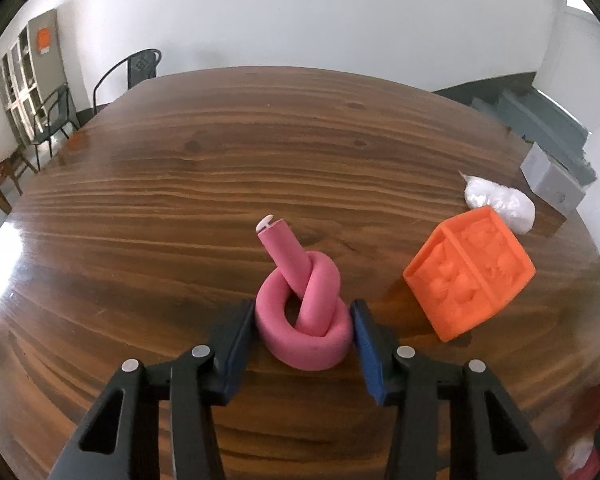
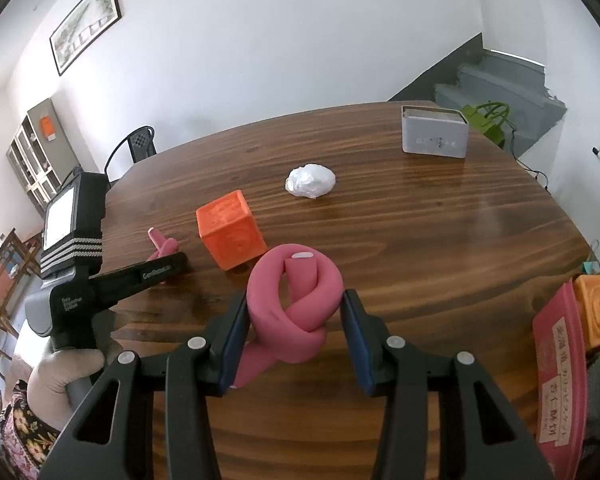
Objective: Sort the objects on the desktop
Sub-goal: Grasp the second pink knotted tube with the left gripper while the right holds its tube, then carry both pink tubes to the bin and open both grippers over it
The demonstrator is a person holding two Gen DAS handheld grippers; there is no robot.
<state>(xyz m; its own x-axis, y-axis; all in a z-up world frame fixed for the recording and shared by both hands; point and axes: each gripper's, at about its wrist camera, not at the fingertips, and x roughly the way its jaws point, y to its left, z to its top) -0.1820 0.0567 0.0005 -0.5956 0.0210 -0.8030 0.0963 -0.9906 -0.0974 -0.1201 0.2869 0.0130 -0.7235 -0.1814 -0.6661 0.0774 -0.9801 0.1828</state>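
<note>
Left wrist view: the left gripper (image 1: 303, 330) sits low over the wooden bench (image 1: 180, 200), its two blue-padded fingers (image 1: 236, 344) set on either side of a pink knotted foam tube (image 1: 304, 320) that rests on the bench top. The pads lie against the sides of the knot, closed in to its width; one free end of the tube points up and away. To the right of it stands an orange cube (image 1: 470, 272) with raised pictures on its faces, tilted on one edge. Just behind the cube lies a white crumpled bag (image 1: 500, 202), and beyond that, at the bench edge, a grey box (image 1: 556, 182).

Right wrist view: the right gripper (image 2: 294, 318) holds a second pink knotted foam tube (image 2: 296, 304) between its fingers, raised clear of the bench, with a tail hanging past the left pad. Further off are the orange cube (image 2: 230, 234), the white bag (image 2: 311, 181) and the grey box (image 2: 434, 132), well apart from one another. At the left, a hand (image 2: 66, 372) holds the other gripper's handle. At the right edge, a red booklet (image 2: 560, 368) leans beside a paler orange cube (image 2: 596, 304).
</note>
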